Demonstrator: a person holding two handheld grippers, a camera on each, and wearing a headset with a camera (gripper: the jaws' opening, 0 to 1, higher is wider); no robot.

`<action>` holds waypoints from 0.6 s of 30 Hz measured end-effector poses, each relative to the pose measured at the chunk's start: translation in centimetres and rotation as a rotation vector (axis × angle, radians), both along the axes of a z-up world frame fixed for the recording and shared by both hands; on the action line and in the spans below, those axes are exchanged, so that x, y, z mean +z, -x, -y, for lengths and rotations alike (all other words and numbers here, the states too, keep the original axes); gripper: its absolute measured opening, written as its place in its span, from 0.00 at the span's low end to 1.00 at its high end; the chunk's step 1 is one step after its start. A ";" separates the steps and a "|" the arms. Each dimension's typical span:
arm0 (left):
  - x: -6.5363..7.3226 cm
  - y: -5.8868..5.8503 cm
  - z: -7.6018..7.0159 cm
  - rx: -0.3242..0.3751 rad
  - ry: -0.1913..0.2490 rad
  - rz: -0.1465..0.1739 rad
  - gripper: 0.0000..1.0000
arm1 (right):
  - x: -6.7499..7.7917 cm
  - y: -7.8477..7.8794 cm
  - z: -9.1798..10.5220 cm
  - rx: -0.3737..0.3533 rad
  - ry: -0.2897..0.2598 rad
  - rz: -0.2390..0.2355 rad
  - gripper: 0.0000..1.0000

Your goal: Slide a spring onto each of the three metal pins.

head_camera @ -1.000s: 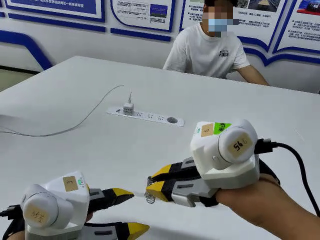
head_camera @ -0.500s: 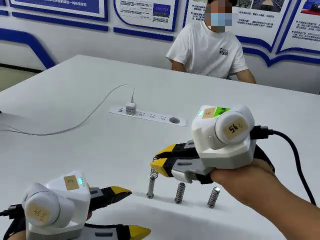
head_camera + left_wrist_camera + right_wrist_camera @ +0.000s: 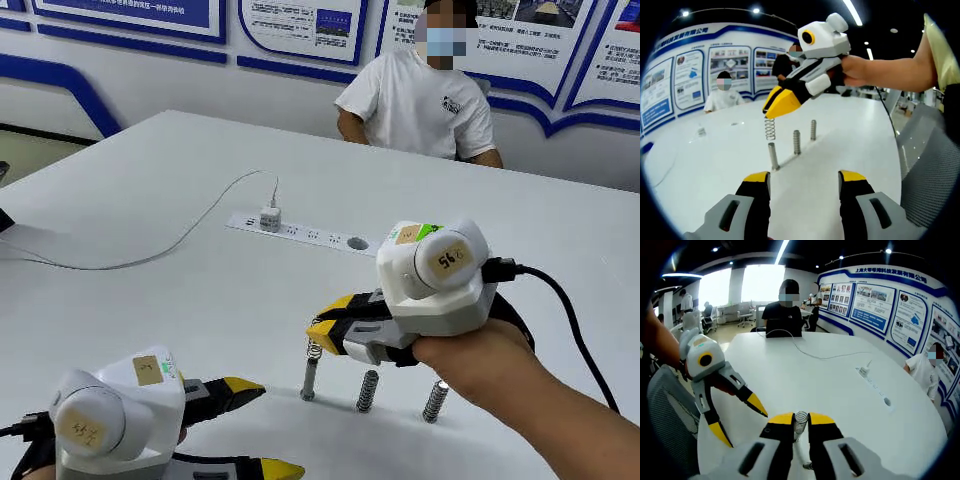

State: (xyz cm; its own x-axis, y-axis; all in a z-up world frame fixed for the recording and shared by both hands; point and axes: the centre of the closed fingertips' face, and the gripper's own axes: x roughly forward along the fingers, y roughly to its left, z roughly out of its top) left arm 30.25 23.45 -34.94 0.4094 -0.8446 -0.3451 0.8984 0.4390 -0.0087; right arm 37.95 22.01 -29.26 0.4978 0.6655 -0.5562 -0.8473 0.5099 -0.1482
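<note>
A white tabletop (image 3: 150,290) is spread across the head view. At centre right, the white-and-yellow right gripper (image 3: 318,332) is clamped on a small coiled steel spring (image 3: 314,350), hung directly over the leftmost upright metal pin (image 3: 309,382); contact cannot be judged. Springs are already worn by the middle pin (image 3: 368,390) and the rightmost pin (image 3: 435,400), whose top is hidden by a hand (image 3: 470,360). At lower left, the left gripper (image 3: 270,428) is held wide, empty.

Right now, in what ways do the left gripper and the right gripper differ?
The right gripper is shut on a spring; the left gripper is open and holds nothing. The right gripper is raised over the bare pin; the left gripper is lower and stays back from it. Both have yellow tips and white bodies.
</note>
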 end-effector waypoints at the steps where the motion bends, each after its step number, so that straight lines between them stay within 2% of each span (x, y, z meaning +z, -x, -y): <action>1: 0.0 0.0 0.0 -0.001 0.000 0.000 0.56 | -0.2 -0.1 -0.1 0.000 0.001 -0.002 0.12; 18: -0.4 -0.1 -0.3 0.006 0.003 -0.008 0.54 | -1.7 -0.4 -0.1 -0.008 0.011 -0.033 0.12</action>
State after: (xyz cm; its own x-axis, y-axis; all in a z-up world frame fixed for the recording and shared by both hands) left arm 30.35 23.79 -35.36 0.4119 -0.8430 -0.3460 0.8955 0.4448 -0.0176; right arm 38.38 22.09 -31.00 0.4846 0.6552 -0.5795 -0.8476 0.5155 -0.1259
